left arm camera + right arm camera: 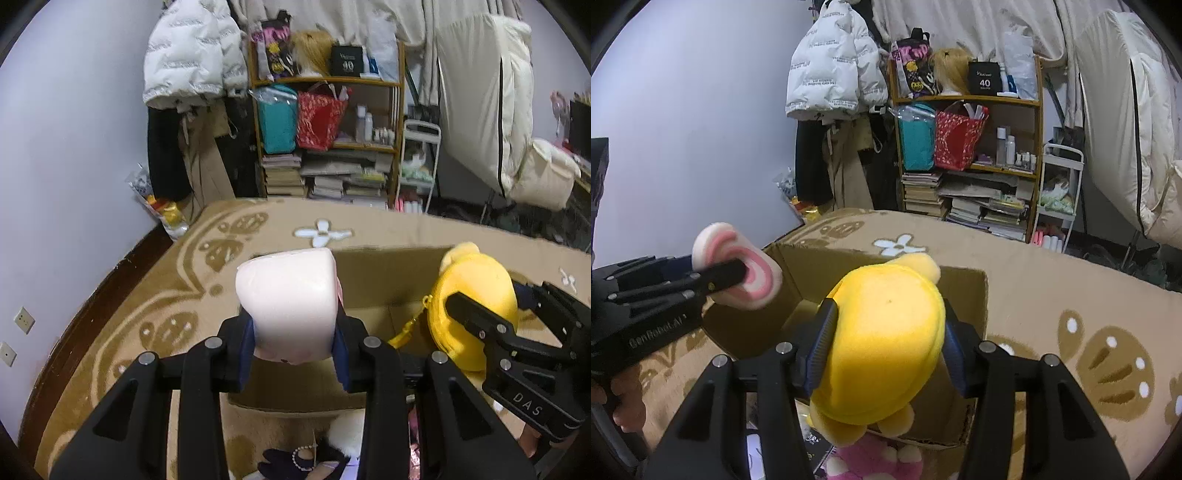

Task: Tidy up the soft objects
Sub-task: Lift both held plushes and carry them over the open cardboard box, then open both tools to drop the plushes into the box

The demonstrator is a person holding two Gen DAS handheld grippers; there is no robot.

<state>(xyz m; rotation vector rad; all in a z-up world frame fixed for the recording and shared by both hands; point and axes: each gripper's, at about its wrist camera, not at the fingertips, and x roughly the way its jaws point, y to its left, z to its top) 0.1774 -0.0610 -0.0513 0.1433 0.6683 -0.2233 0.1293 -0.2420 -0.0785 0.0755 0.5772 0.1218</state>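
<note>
My left gripper [295, 347] is shut on a pale pink soft toy [291, 302] and holds it above the open cardboard box [373, 277]. From the right wrist view the same toy [738, 273] shows pink and white swirl rings. My right gripper [886, 350] is shut on a yellow plush [882, 339] and holds it over the same box [964, 295]. The yellow plush [476, 295] also shows at the right of the left wrist view, with a yellow chain hanging from it.
The box sits on a tan patterned blanket [155, 295] covering a bed. A pink plush [879, 461] and a dark doll [303, 458] lie below the grippers. A cluttered bookshelf [328, 129], hanging coats [192, 55] and a white trolley [417, 162] stand beyond the bed.
</note>
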